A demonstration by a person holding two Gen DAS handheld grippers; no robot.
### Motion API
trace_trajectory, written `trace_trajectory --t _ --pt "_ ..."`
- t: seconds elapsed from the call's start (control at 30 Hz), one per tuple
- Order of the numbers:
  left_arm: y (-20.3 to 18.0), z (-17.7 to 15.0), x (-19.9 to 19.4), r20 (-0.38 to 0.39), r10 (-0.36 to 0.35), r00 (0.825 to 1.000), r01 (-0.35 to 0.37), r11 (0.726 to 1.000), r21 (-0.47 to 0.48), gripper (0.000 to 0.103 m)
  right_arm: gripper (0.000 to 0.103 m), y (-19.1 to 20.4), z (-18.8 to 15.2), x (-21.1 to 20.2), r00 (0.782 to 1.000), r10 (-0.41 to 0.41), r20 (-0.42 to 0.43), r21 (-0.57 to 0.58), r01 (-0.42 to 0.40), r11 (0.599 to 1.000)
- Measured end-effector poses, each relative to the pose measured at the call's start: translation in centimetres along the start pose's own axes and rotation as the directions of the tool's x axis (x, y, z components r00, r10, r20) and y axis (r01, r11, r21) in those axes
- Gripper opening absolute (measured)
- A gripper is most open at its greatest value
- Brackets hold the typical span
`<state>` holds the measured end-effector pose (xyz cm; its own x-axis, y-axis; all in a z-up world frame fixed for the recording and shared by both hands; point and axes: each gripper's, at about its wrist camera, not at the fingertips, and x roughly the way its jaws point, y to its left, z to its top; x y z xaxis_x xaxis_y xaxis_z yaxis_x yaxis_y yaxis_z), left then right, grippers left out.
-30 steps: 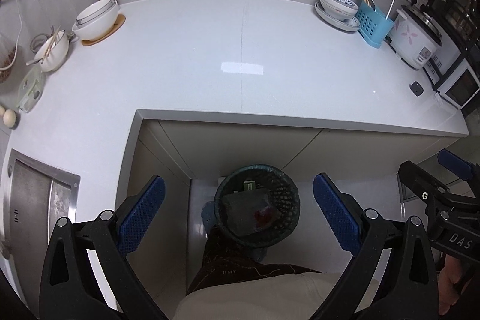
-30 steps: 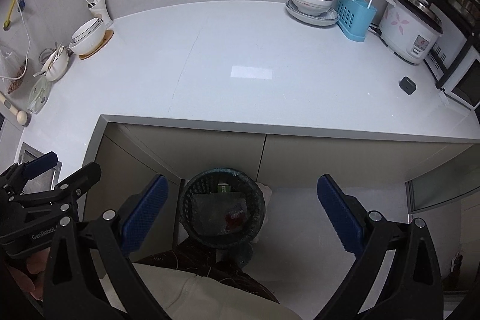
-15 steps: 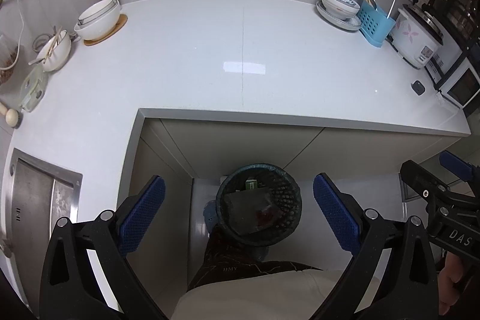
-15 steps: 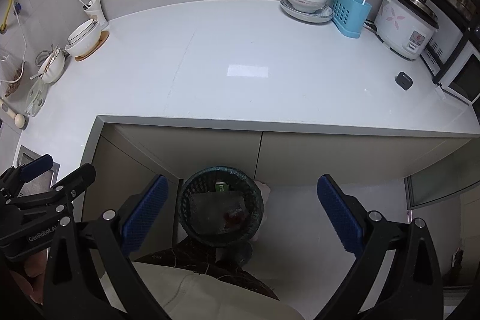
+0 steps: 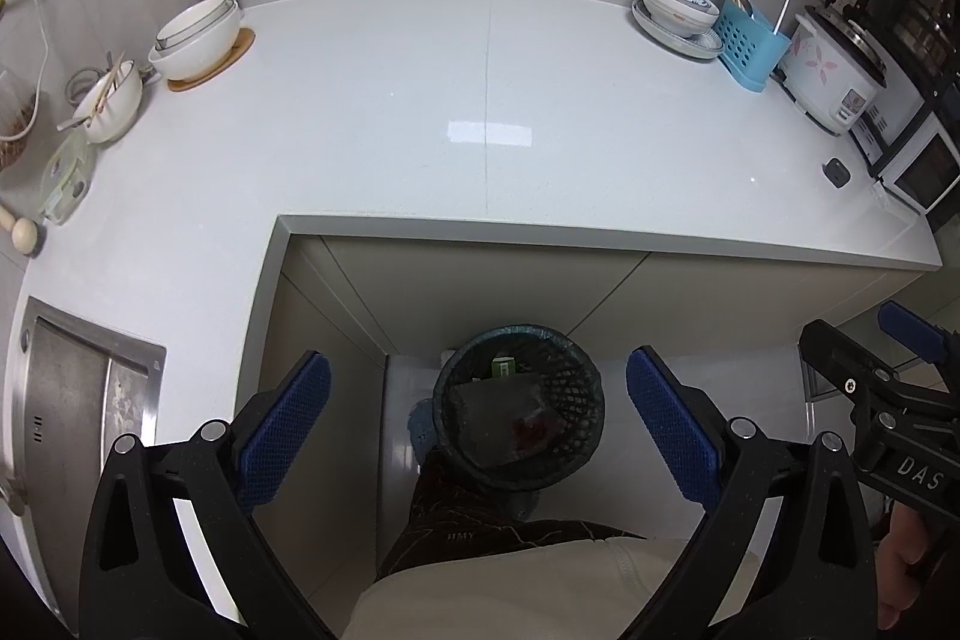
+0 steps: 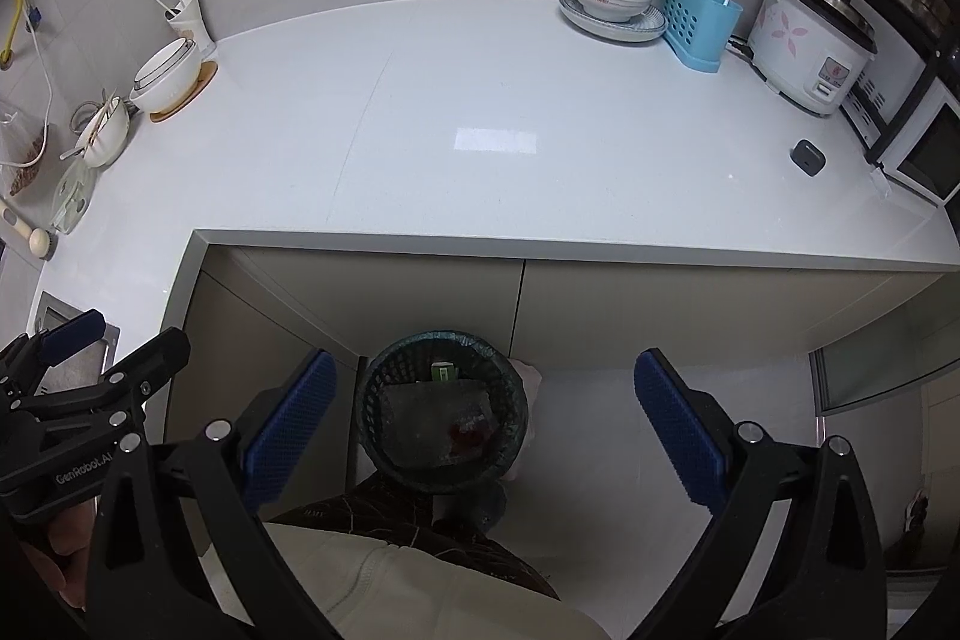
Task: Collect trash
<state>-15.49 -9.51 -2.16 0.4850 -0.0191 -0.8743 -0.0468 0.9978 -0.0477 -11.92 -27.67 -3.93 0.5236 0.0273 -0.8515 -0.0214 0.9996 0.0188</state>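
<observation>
A dark mesh trash bin (image 5: 519, 409) stands on the floor below the counter edge; it also shows in the right wrist view (image 6: 441, 412). It holds grey wrapping, a red scrap and a green-and-white packet. My left gripper (image 5: 477, 430) is open and empty, high above the bin. My right gripper (image 6: 480, 430) is open and empty, also high above it. The right gripper shows at the right edge of the left wrist view (image 5: 888, 412), and the left gripper at the left edge of the right wrist view (image 6: 78, 400).
The white L-shaped counter (image 5: 480, 112) carries bowls on a wooden coaster (image 5: 195, 40), a bowl with chopsticks (image 5: 111, 100), stacked dishes (image 5: 678, 10), a blue utensil caddy (image 5: 750, 43), a rice cooker (image 5: 834, 70) and a small dark object (image 5: 836, 172). A steel sink (image 5: 72, 400) lies at left.
Both cameras have drifted slightly back and up; the counter and bin sit a little lower in view. Both grippers stay open and empty.
</observation>
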Motion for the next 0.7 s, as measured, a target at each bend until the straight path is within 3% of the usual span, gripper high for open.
trace_trajectory --t 0.7 --pt "-0.34 -0.01 0.03 -0.004 0.008 1.0 -0.008 1.0 0.009 0.097 0.095 -0.42 -0.23 0.26 1.0 0.004 -0.014 0.008 -0.004 1.0"
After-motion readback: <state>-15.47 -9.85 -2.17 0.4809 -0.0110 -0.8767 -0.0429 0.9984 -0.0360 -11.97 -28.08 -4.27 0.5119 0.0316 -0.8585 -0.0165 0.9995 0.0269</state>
